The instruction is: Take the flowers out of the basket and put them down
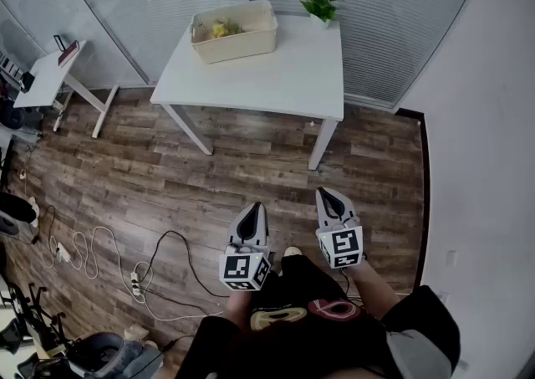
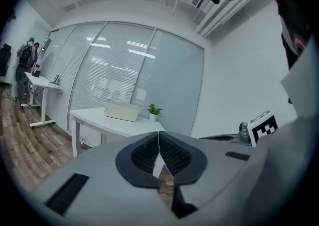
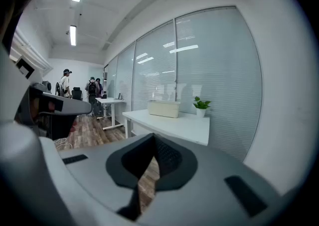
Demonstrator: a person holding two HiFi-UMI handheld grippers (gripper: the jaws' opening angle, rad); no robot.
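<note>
Two pairs of tongs are held low over the wooden floor [image 1: 167, 176], well apart from the white worktop [image 1: 284, 76] ahead. The left tongs [image 1: 254, 212] are closed, their ribbed dark pads meeting along one line with nothing between them. The right tongs [image 1: 326, 195] are pressed together in the same way and hold nothing.

The flowers [image 1: 220, 29] show as a small clump of yellow with a little green, too far off for petals or stems to be made out. They lie inside the basket [image 1: 242, 45], toward its left end. This cream, rectangular, open-topped basket stands at the worktop's far left corner. A small potted plant [image 1: 319, 6] stands at the far right corner, apart from the basket. A white cable [image 1: 92, 243] loops across the floor at the left.
</note>
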